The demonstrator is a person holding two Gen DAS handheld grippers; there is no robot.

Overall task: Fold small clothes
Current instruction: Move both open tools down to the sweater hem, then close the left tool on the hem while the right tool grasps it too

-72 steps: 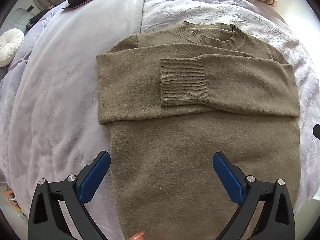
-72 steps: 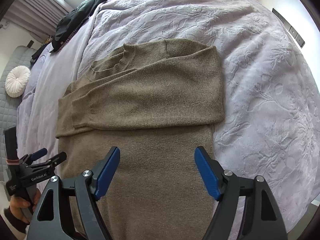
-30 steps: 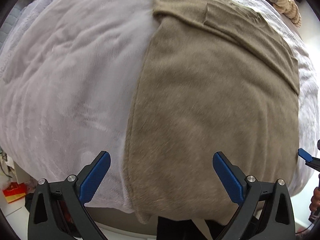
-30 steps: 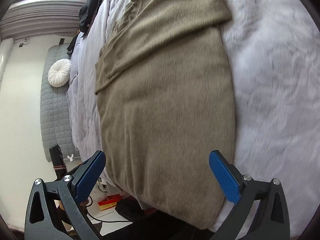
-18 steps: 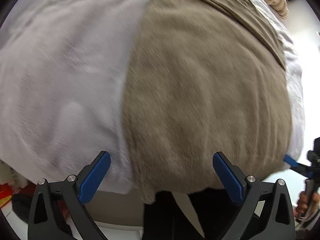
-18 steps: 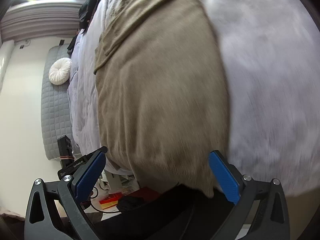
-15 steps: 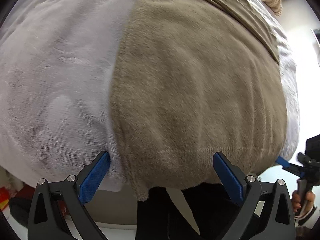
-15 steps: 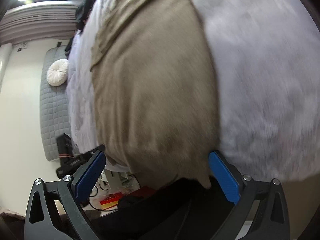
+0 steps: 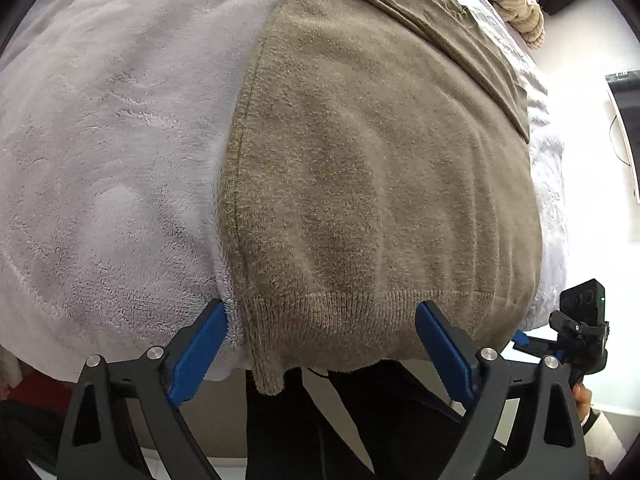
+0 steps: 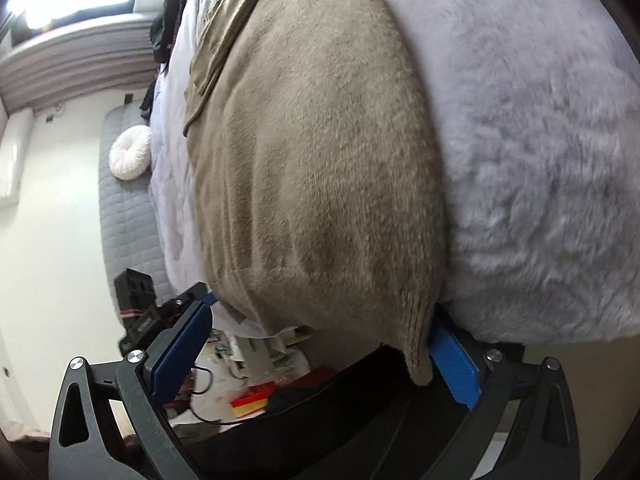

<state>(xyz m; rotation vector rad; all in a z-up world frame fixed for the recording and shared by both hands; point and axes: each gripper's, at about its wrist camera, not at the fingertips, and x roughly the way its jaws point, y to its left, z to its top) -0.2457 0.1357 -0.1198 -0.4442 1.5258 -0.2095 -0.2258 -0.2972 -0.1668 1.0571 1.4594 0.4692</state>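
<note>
A brown knitted sweater [image 9: 380, 168] lies flat on the lavender blanket [image 9: 112, 152] of a bed, sleeves folded across the chest at the far end. Its ribbed hem [image 9: 360, 312] hangs over the near bed edge. My left gripper [image 9: 324, 344] straddles the hem's left corner; its jaws are closing, and the pads are clear of the knit. My right gripper [image 10: 316, 360] stands open at the hem's right corner [image 10: 418, 360], which hangs just inside the right pad. Each gripper also shows in the other's view: right gripper [image 9: 576, 332], left gripper [image 10: 148, 316].
A beige striped garment [image 9: 516, 12] and dark clothes [image 10: 168, 20] lie at the bed's far end. A white round cushion [image 10: 130, 158] rests on a grey quilted pad. Below the bed edge are a person's dark trousers [image 9: 360, 420] and floor clutter [image 10: 252, 398].
Both grippers came down from above the sweater's body to its hem at the near bed edge. The left jaws have narrowed a little around the hem's left corner.
</note>
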